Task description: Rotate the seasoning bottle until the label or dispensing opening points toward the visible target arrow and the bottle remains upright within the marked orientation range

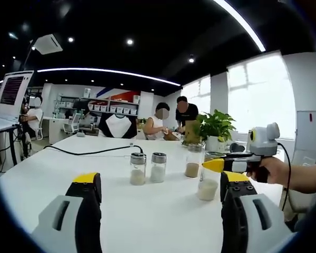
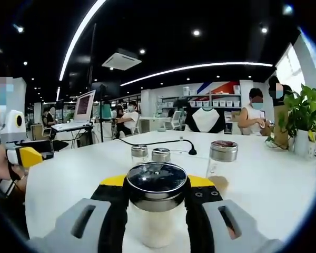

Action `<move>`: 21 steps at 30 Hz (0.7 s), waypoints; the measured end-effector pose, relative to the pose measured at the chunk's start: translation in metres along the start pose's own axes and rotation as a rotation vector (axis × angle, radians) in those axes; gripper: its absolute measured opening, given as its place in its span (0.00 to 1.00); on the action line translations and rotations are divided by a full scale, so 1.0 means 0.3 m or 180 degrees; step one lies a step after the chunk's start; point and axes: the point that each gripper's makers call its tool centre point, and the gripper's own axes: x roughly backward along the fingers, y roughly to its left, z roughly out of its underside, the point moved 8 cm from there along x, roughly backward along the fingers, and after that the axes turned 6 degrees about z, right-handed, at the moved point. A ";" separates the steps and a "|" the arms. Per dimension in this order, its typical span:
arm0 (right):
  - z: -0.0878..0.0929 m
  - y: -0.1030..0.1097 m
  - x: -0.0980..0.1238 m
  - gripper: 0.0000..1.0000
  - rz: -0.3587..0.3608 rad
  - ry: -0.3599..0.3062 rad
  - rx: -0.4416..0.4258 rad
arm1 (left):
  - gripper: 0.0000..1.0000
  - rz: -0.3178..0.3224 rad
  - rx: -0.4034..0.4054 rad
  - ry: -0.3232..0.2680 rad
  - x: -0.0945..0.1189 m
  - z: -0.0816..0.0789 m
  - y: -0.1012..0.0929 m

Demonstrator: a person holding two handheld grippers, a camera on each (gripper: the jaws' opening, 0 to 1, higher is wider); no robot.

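Note:
A clear seasoning bottle (image 2: 156, 221) with a dark round lid and pale powder inside stands upright on the white table (image 2: 263, 184), and my right gripper (image 2: 157, 185) is shut on it, one jaw at each side. In the left gripper view the same bottle (image 1: 208, 187) stands at the right, with the right gripper (image 1: 220, 165) reaching in around its top. My left gripper (image 1: 160, 182) hovers open over the table with nothing between its jaws. It is near two small bottles (image 1: 147, 168) but apart from them. The left gripper (image 2: 27, 156) also appears at the left edge of the right gripper view.
Another bottle with brown seasoning (image 1: 193, 161) stands behind the held one. A black cable (image 1: 89, 153) crosses the far table. A potted plant (image 1: 217, 129) sits at the back right. Several people are beyond the table's far edge. A monitor (image 1: 11, 95) is at the left.

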 end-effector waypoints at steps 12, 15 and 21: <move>0.000 -0.012 -0.010 0.40 -0.0200 -0.0003 0.0001 | 0.99 -0.0012 0.0028 -0.0004 0.001 0.000 0.008; -0.001 -0.013 -0.011 0.40 -0.0211 0.0017 0.0002 | 0.99 -0.0032 0.0031 0.0002 0.003 0.000 0.017; -0.003 -0.014 -0.014 0.40 -0.0223 0.0053 0.0009 | 0.99 -0.0054 0.0056 -0.0005 0.009 0.001 0.026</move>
